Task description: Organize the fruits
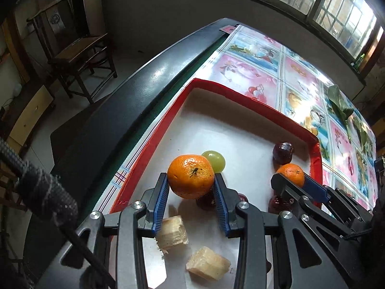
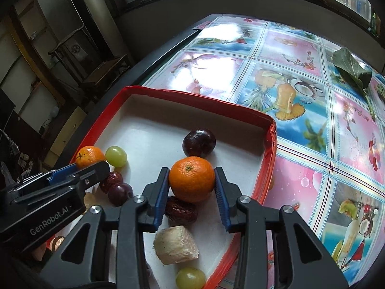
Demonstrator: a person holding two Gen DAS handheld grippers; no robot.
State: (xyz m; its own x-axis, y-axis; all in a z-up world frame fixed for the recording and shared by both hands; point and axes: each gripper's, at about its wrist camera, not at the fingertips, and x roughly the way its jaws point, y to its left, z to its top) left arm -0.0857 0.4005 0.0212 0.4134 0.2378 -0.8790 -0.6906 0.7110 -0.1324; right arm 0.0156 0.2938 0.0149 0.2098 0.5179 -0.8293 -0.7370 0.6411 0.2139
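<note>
We have a mandarin in each tool: the left gripper (image 1: 190, 180) has its jaws clamped on the left mandarin (image 1: 190, 176), and the right gripper (image 2: 191, 180) has its jaws clamped on the right mandarin (image 2: 191, 178), the blue pads pressing on either side of each fruit. Both sit over the red-rimmed tray (image 2: 269, 149), which lies on the counter (image 2: 300, 120) with its patterned cloth. Whether each mandarin touches the tray floor or hangs just above it, we cannot tell. The step in hand looks like placing the two mandarins in the tray, and the trouble is the crowd beneath. Under the right mandarin lies a red date (image 2: 181, 210), with a dark plum (image 2: 199, 142) just behind it and a piece of sugarcane (image 2: 176, 245) nearer us; by the left mandarin are a green grape (image 1: 214, 160) just behind and dark fruit partly hidden underneath. We should lower each mandarin onto bare white floor, not onto another fruit, since a round fruit set on a date will roll. The far half of the tray is free, so easing forward before letting go seems wise. We should part the jaws slowly, one hand at a time, and lift straight up so the pads do not drag the fruit along.
</note>
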